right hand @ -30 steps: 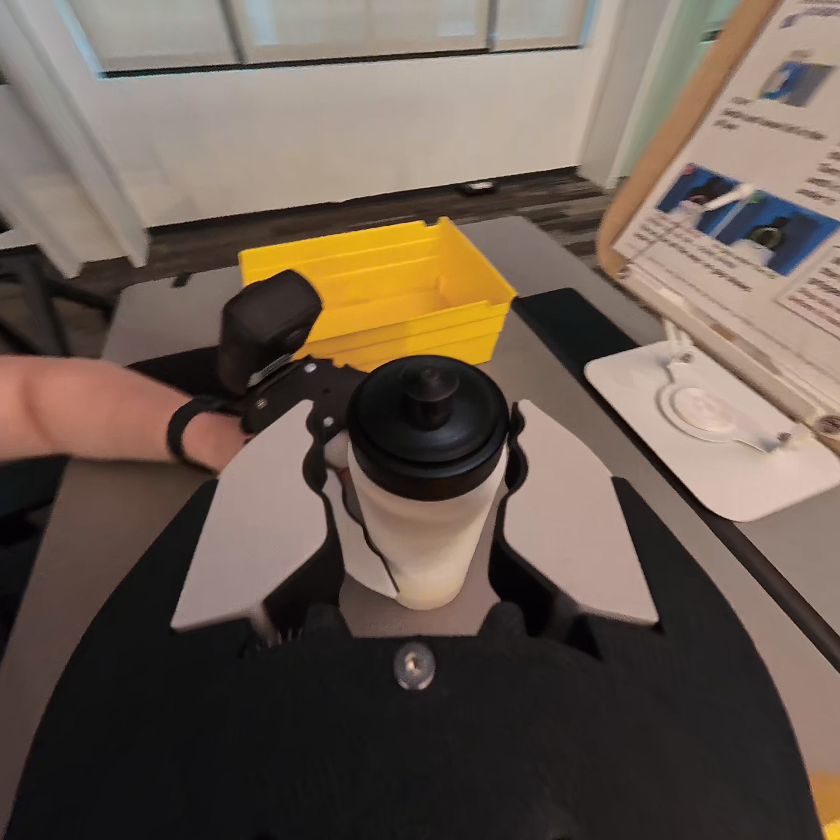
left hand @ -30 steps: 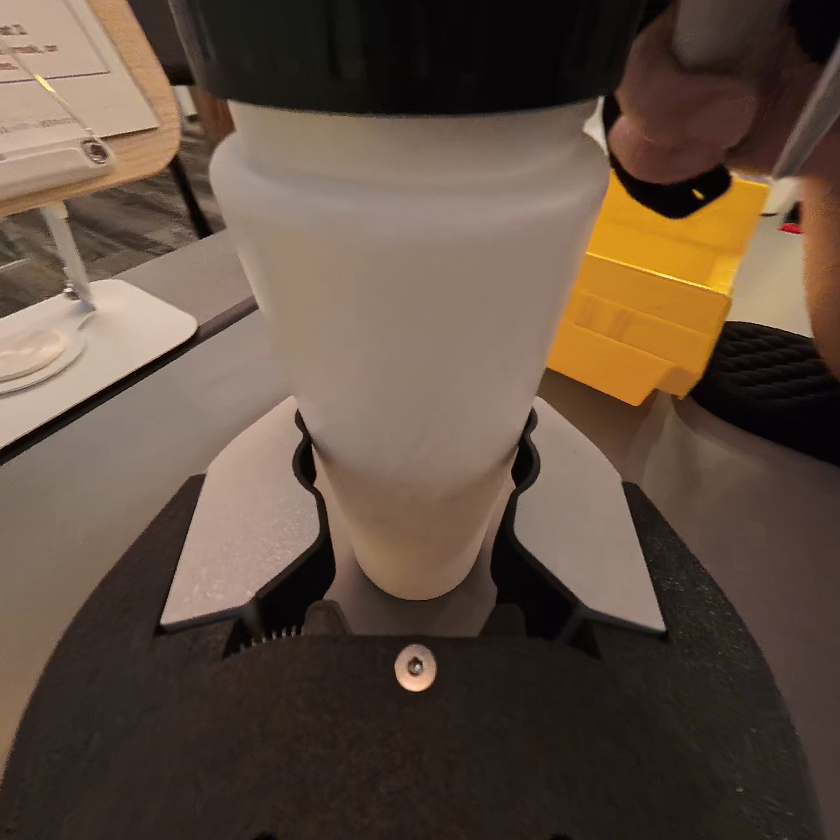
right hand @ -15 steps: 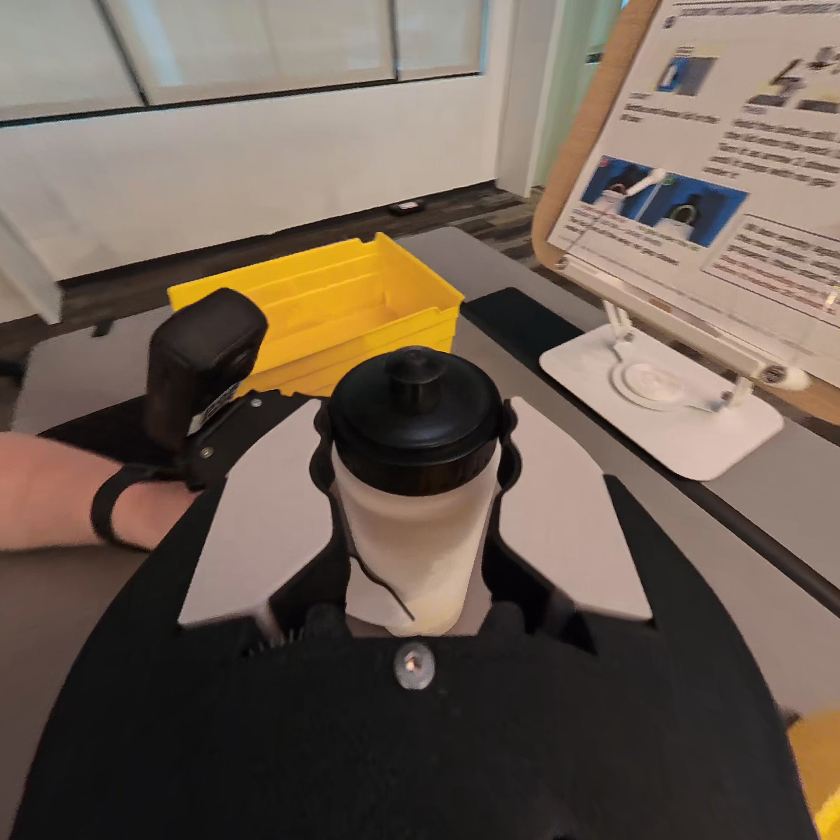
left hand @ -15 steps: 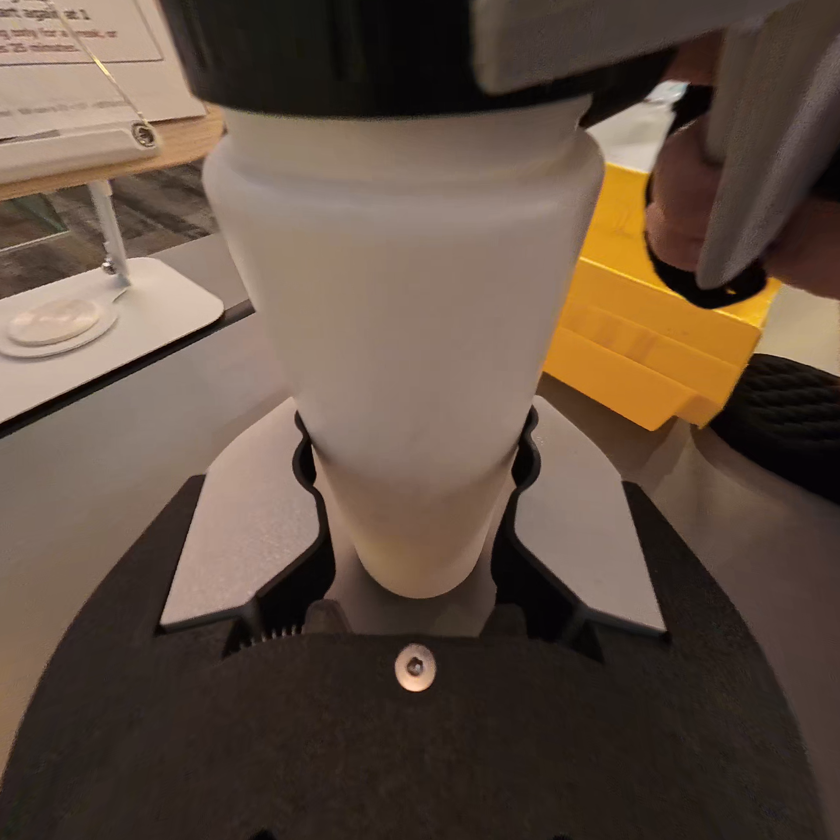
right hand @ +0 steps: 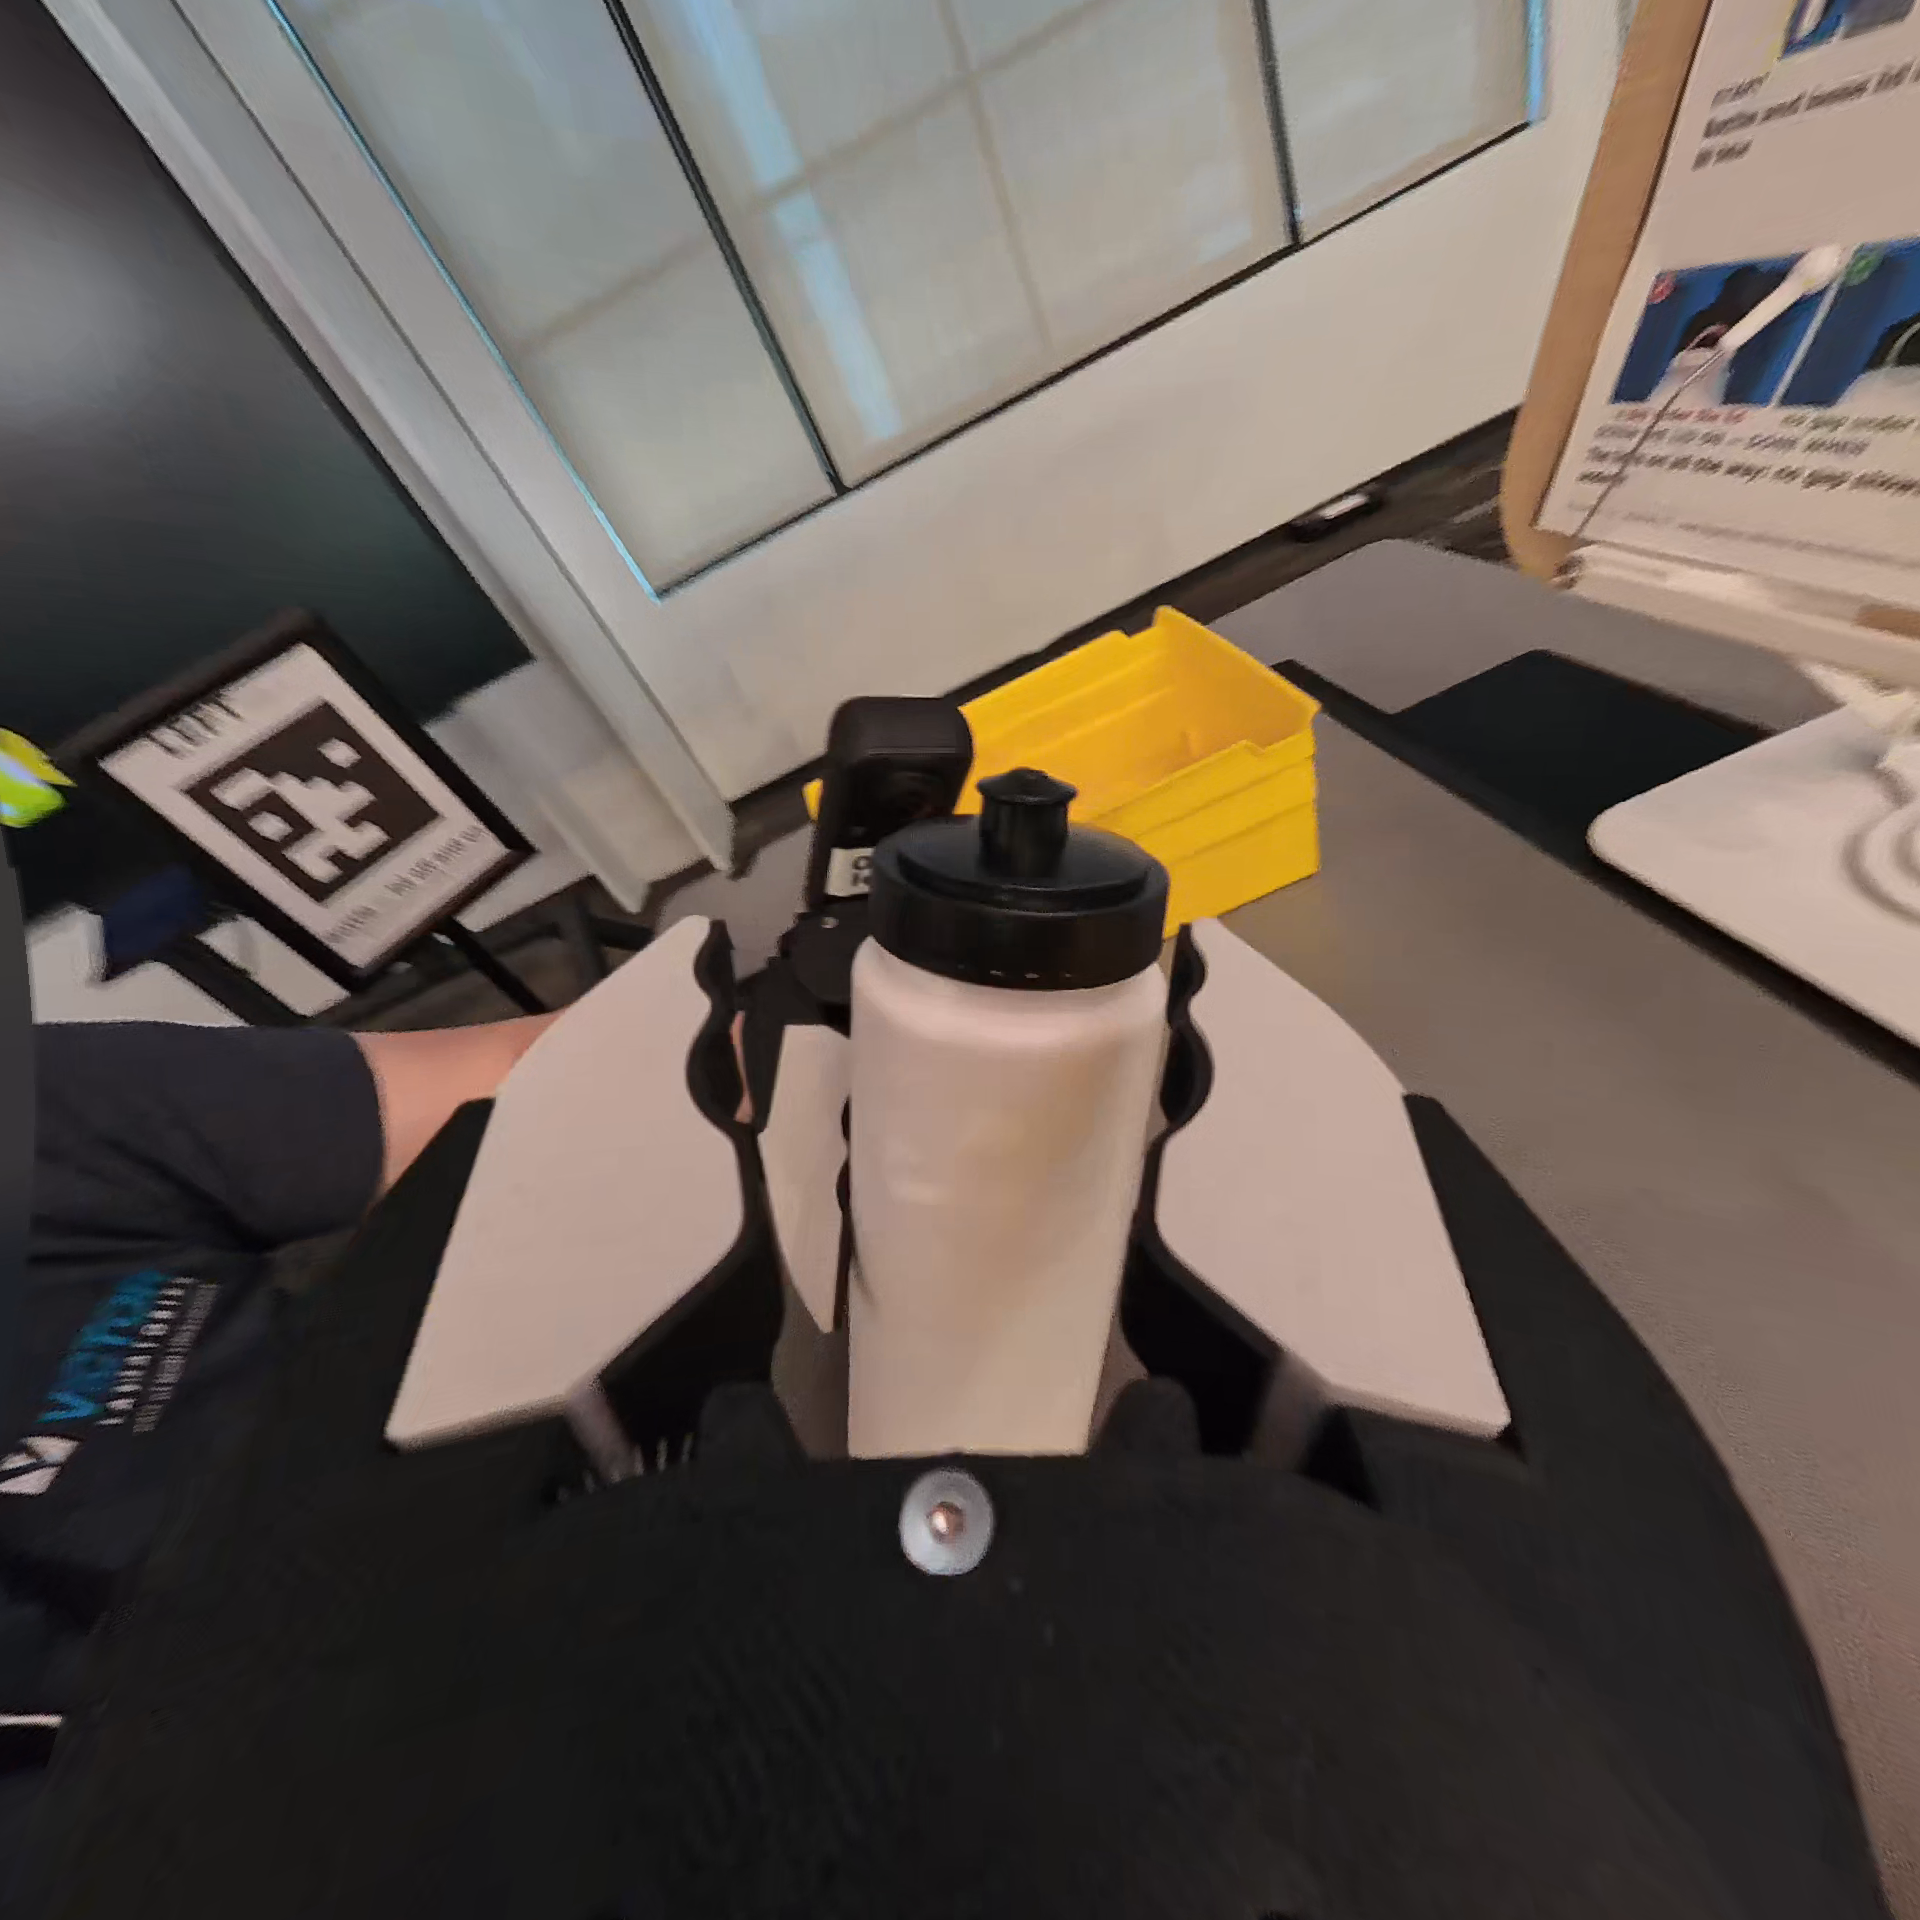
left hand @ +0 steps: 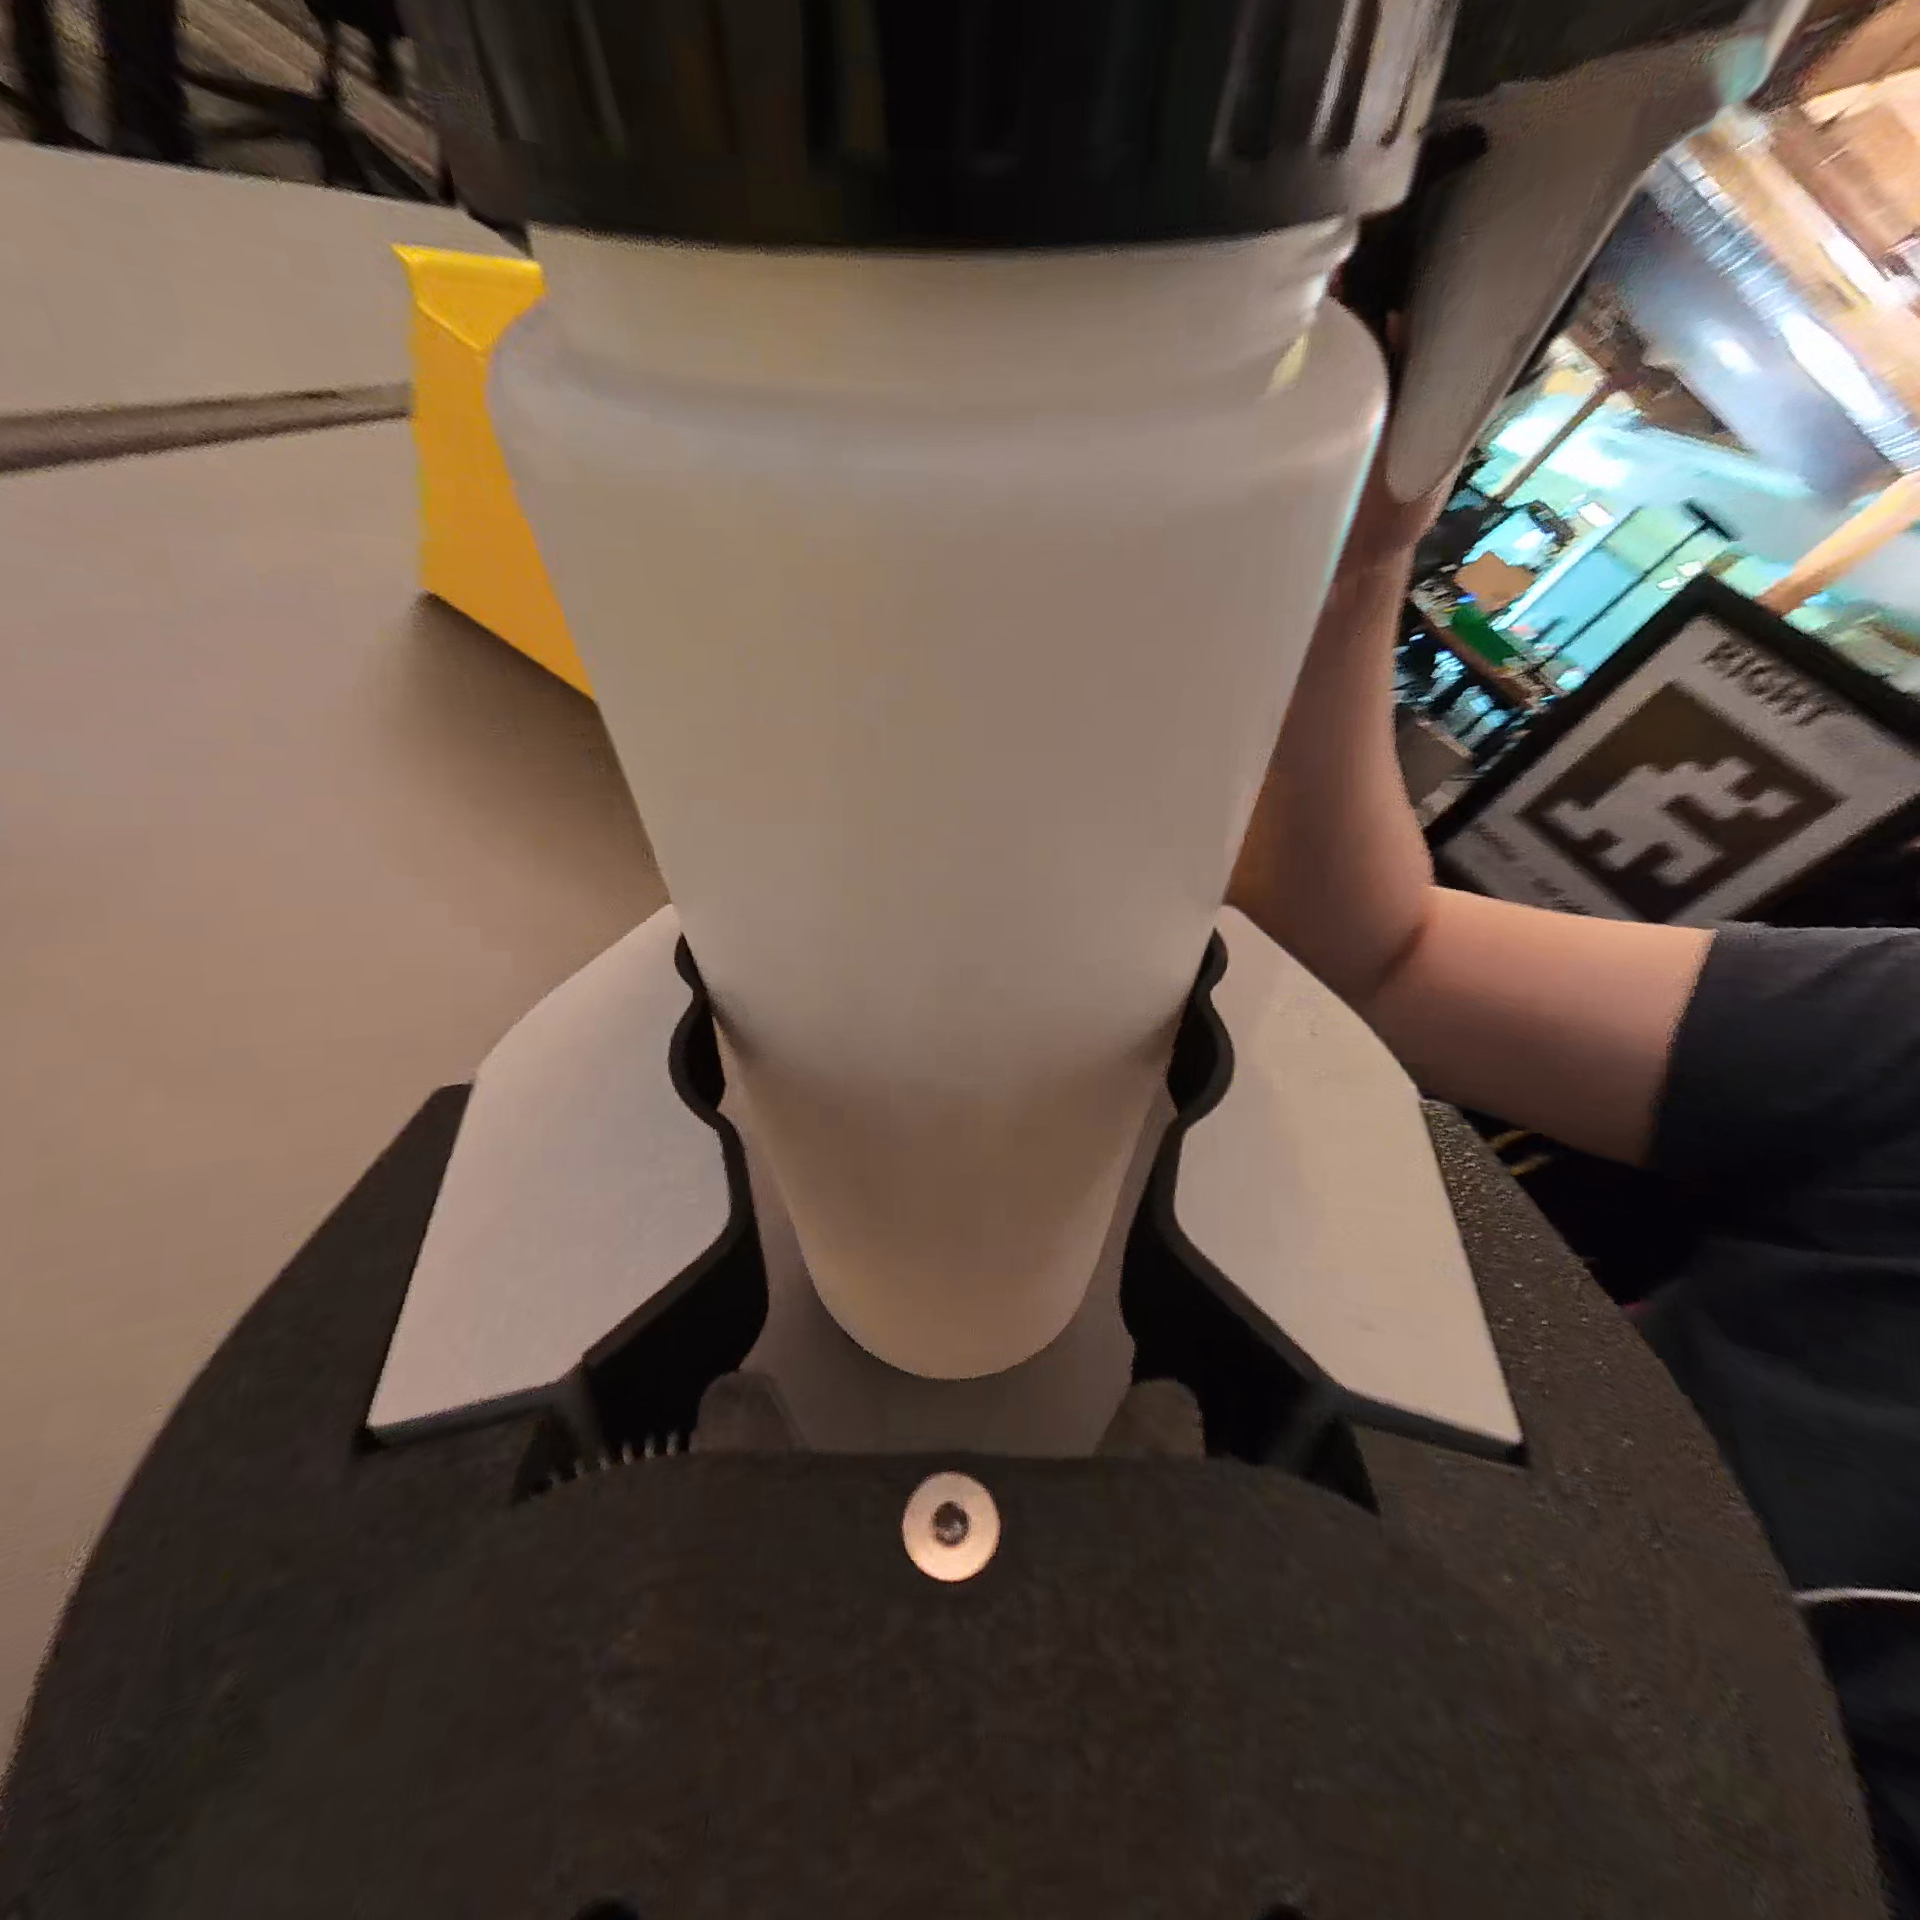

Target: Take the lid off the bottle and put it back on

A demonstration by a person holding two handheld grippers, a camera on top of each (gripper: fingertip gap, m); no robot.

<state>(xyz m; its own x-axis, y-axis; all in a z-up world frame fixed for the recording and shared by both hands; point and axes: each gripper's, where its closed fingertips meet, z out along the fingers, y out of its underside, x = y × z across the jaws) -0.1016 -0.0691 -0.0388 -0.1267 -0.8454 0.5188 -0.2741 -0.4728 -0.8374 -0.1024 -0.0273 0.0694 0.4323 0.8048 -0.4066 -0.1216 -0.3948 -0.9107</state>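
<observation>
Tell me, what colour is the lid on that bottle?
Black. The lid tops a white bottle, clearest in the right wrist view.

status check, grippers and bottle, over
Left gripper shut on white bottle. Right gripper around black lid, grip unconfirmed. Lid still on. Nothing in the way.

Lid (right hand: 1018,904) on bottle (right hand: 997,1174), bin (right hand: 1174,769) behind.

Left gripper (left hand: 951,1049) clamped on the white bottle (left hand: 935,665), both fingers pressed against its lower body. Black lid (left hand: 935,104) on top, filling the upper edge. Right gripper finger (left hand: 1496,270) beside the lid at upper right. Yellow bin (left hand: 473,457) behind on grey table (left hand: 208,727). Forearm (left hand: 1475,966) at right.
</observation>
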